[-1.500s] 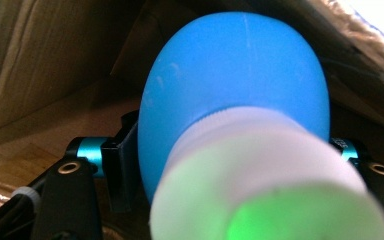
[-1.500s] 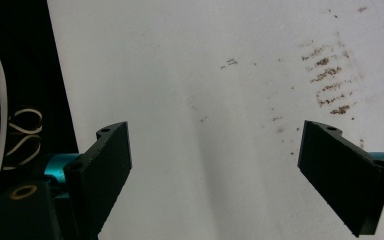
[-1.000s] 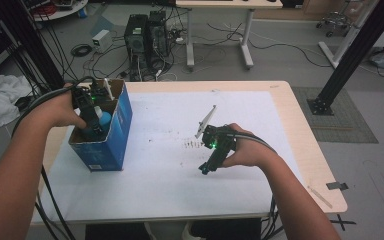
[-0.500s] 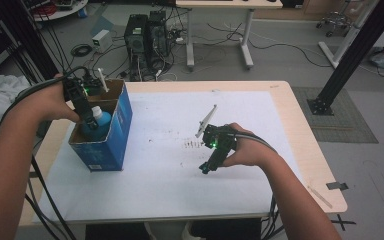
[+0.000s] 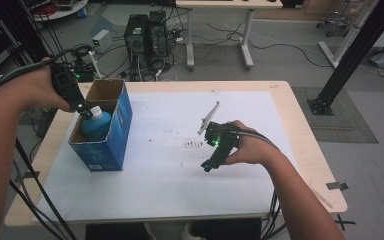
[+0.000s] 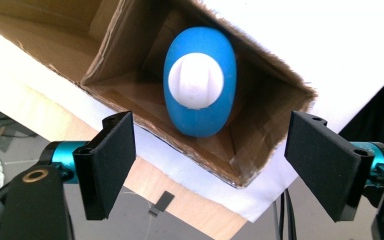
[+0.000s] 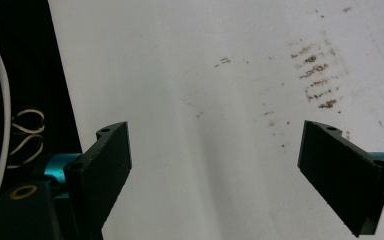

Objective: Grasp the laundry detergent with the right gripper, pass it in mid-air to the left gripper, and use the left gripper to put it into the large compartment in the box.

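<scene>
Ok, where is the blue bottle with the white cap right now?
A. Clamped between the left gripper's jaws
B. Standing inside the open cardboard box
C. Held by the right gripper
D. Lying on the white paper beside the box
B: the blue bottle stands in the cardboard box, and the left gripper above it has its jaws apart, clear of it.

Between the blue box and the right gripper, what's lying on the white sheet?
Only a patch of brown smudges on the white sheet, in the high view between the blue box and the right gripper; otherwise bare.
</scene>
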`<action>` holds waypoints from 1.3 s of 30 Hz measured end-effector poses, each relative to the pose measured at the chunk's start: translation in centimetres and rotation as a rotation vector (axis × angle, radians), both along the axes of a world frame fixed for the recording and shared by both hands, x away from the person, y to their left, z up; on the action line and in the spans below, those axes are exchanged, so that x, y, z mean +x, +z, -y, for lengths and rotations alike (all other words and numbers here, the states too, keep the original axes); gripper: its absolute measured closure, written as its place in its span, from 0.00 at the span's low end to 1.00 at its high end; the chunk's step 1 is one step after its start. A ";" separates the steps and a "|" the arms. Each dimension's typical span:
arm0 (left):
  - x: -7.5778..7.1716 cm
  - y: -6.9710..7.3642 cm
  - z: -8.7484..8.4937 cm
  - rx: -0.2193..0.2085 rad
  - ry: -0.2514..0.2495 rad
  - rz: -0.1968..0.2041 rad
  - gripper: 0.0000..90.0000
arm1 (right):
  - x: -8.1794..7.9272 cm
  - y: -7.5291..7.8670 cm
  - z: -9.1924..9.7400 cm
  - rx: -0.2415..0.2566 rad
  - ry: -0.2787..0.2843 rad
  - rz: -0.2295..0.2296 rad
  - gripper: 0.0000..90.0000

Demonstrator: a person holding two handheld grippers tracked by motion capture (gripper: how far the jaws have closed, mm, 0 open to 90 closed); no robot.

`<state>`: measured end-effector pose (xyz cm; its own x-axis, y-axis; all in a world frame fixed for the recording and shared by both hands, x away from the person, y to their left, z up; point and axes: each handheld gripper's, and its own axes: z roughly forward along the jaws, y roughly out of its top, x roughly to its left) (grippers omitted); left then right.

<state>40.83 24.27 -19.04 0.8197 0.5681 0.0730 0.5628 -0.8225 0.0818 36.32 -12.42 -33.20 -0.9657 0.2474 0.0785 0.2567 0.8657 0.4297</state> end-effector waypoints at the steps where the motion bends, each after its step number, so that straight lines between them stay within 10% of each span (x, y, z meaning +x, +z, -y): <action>1: -0.1 0.3 0.2 -0.010 -0.005 -0.003 0.22 | 0.0 0.1 0.0 0.000 -0.002 -0.001 0.15; 23: -1.4 1.1 7.4 -0.023 -0.237 -0.038 0.15 | -0.1 2.5 0.0 -0.039 0.008 0.012 0.15; 39: -0.9 -4.2 12.1 -0.013 -0.366 -0.117 0.07 | 0.5 3.7 -1.9 -0.131 0.043 0.027 0.15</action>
